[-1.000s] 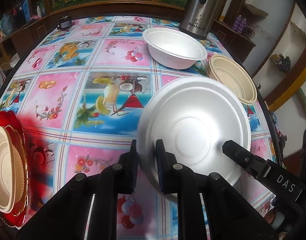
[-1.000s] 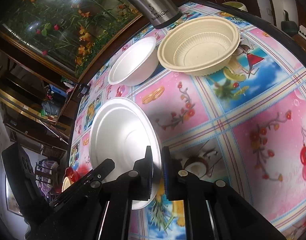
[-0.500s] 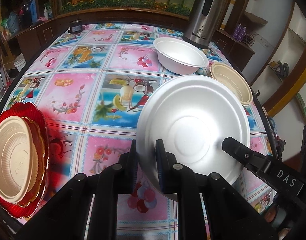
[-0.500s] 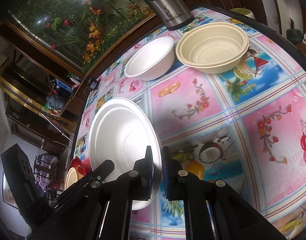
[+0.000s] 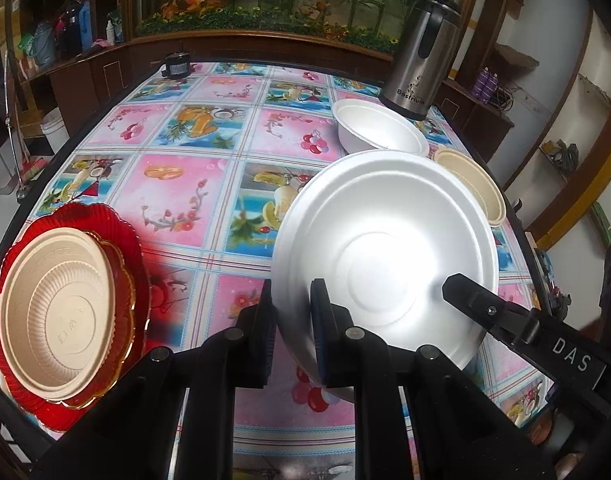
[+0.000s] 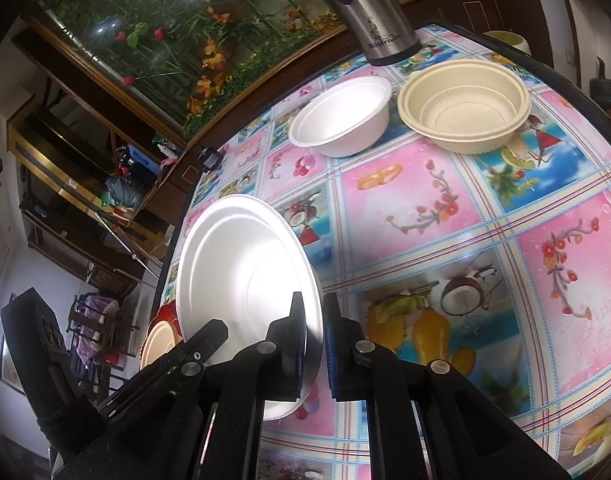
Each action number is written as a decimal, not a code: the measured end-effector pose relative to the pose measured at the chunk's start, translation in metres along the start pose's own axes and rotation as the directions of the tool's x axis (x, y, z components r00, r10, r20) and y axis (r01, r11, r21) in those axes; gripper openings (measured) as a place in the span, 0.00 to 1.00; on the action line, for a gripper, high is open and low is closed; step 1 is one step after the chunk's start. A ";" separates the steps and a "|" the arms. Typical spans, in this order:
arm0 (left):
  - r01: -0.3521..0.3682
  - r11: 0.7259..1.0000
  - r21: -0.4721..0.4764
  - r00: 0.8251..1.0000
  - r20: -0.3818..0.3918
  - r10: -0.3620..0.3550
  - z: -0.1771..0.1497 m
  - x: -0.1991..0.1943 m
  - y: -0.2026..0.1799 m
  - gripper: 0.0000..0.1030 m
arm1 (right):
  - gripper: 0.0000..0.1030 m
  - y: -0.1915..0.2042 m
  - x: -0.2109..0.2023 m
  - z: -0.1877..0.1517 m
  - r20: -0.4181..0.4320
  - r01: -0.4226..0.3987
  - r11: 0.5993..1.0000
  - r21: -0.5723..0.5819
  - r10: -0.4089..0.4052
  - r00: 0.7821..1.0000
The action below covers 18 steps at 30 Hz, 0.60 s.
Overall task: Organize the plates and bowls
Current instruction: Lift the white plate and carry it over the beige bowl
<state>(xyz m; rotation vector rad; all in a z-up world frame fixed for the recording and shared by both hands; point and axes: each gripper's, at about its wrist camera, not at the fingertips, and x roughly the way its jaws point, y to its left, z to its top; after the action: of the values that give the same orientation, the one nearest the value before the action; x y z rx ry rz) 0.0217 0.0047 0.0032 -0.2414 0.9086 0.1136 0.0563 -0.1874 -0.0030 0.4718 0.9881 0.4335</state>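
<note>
White plate [image 5: 385,248] lifted clear of the surface [image 5: 193,184], carried toward the red plate stack [image 5: 71,304].
Rim is clamped by left fingers [image 5: 291,312] and right fingers [image 6: 313,340]; stack now more fully in view, placement judged next.

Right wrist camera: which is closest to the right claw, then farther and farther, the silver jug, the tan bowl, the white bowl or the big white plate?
1. White plate: pinched in the right claw, at its left.
2. White bowl and tan bowl: side by side farther up the table, too close to call.
3. Silver jug: at the table's far edge, behind both bowls.
</note>
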 end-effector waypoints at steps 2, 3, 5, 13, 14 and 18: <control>-0.004 1.000 -0.004 1.000 0.011 0.004 0.000 -0.004 0.004 0.13 | 0.08 0.005 -0.001 -0.001 0.002 -0.002 1.000 -0.011 0.002 1.000; -0.005 1.000 -0.006 1.000 0.014 0.005 -0.001 -0.006 0.005 0.13 | 0.08 0.008 -0.001 -0.002 0.003 -0.006 1.000 -0.016 0.006 1.000; -0.007 1.000 -0.011 1.000 0.021 0.007 -0.001 -0.010 0.009 0.13 | 0.08 0.013 -0.001 -0.002 0.003 -0.011 1.000 -0.025 0.011 1.000; -0.027 0.999 -0.035 0.998 0.059 0.029 0.000 -0.024 0.027 0.13 | 0.07 0.033 0.002 -0.004 -0.002 -0.035 0.997 -0.065 0.035 0.999; -0.031 0.999 -0.040 0.997 0.063 0.033 0.000 -0.026 0.030 0.13 | 0.07 0.036 0.002 -0.004 -0.003 -0.039 0.997 -0.070 0.039 0.999; -0.043 0.997 -0.057 0.996 0.081 0.047 0.000 -0.033 0.041 0.13 | 0.07 0.048 0.005 -0.006 -0.008 -0.053 0.994 -0.094 0.052 0.999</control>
<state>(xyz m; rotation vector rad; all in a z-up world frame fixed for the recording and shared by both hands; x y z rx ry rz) -0.0065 0.0447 0.0224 -0.2656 0.8299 0.1892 0.0474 -0.1441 0.0178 0.4126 0.9574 0.5262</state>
